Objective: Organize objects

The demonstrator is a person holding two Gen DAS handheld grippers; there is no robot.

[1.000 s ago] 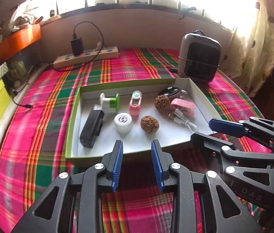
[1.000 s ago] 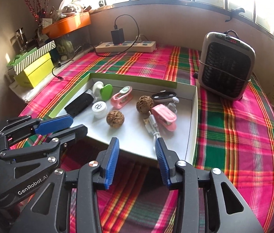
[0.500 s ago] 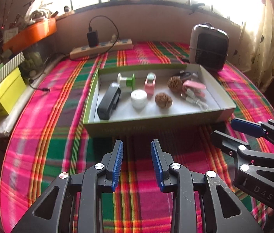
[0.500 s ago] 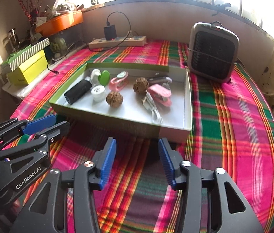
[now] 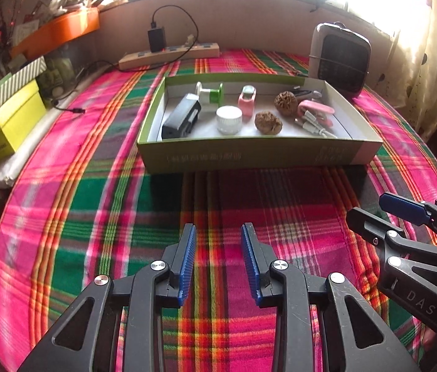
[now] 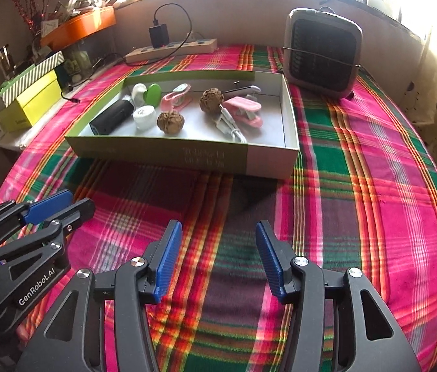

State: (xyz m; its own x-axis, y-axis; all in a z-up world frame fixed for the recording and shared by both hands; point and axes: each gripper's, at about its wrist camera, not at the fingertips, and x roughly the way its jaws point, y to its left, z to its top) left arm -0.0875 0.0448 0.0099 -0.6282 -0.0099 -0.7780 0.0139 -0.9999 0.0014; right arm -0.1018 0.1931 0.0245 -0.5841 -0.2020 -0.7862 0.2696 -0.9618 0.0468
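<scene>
Showing cable (image 6: 233,125) fully in right view, left partly

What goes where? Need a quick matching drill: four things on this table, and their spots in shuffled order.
Things:
1. black block
2. white cap
3. heater
4. power strip

Places:
A. outside the box, past its far right corner
B. by the back wall, charger plugged in
C. left end of the box
D. in the box, between the black block and a walnut

Pairs: 1-C, 2-D, 3-A, 4-B
</scene>
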